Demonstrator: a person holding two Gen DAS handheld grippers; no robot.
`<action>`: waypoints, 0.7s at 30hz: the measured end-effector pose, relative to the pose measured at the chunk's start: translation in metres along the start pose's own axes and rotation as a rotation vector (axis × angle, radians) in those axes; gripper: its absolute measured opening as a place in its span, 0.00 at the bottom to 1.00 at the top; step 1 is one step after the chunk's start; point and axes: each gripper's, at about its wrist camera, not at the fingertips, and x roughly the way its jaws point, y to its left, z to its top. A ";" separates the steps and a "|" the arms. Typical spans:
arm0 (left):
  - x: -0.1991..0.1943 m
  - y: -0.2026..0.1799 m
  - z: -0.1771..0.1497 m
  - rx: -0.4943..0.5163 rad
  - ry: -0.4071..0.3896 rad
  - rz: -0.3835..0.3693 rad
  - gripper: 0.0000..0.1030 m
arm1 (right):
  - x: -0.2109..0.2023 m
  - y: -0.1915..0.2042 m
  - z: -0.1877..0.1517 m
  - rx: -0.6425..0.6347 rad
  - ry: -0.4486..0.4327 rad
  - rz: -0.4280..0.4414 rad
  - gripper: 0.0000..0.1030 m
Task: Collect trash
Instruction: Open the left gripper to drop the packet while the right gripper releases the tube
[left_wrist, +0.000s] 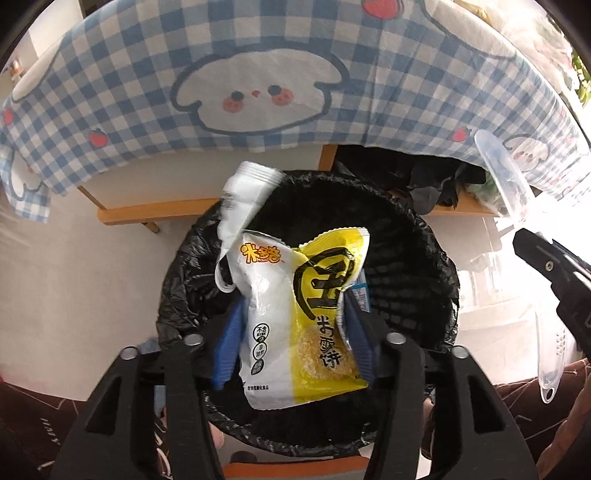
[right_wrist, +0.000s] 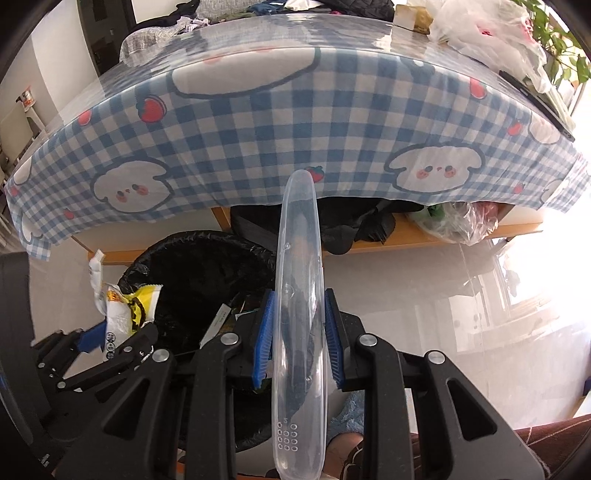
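Note:
My left gripper (left_wrist: 293, 332) is shut on a yellow and white snack wrapper (left_wrist: 295, 314), held directly over the open black-lined trash bin (left_wrist: 406, 258). The wrapper (right_wrist: 122, 306) and left gripper (right_wrist: 110, 339) also show at the left of the right wrist view, above the bin (right_wrist: 192, 273). My right gripper (right_wrist: 297, 336) is shut on a long clear plastic case (right_wrist: 301, 295), held upright just right of the bin. That case (left_wrist: 506, 181) and the right gripper's black fingers (left_wrist: 546, 258) show at the right edge of the left wrist view.
A table with a blue checked cartoon tablecloth (right_wrist: 295, 118) overhangs behind the bin. Its lower wooden shelf (right_wrist: 424, 236) holds dark clothes and plastic bags. Bags and a plant (right_wrist: 554, 48) sit on the tabletop's right. The floor (right_wrist: 443, 295) is pale tile.

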 end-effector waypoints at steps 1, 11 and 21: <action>-0.003 0.001 0.000 -0.003 -0.006 0.001 0.58 | 0.001 0.002 0.000 -0.005 0.003 0.003 0.24; -0.032 0.029 0.006 -0.007 -0.066 0.030 0.84 | 0.001 0.024 0.000 -0.043 -0.003 0.028 0.24; -0.040 0.065 0.011 -0.072 -0.105 0.052 0.93 | 0.010 0.049 -0.002 -0.078 0.011 0.048 0.24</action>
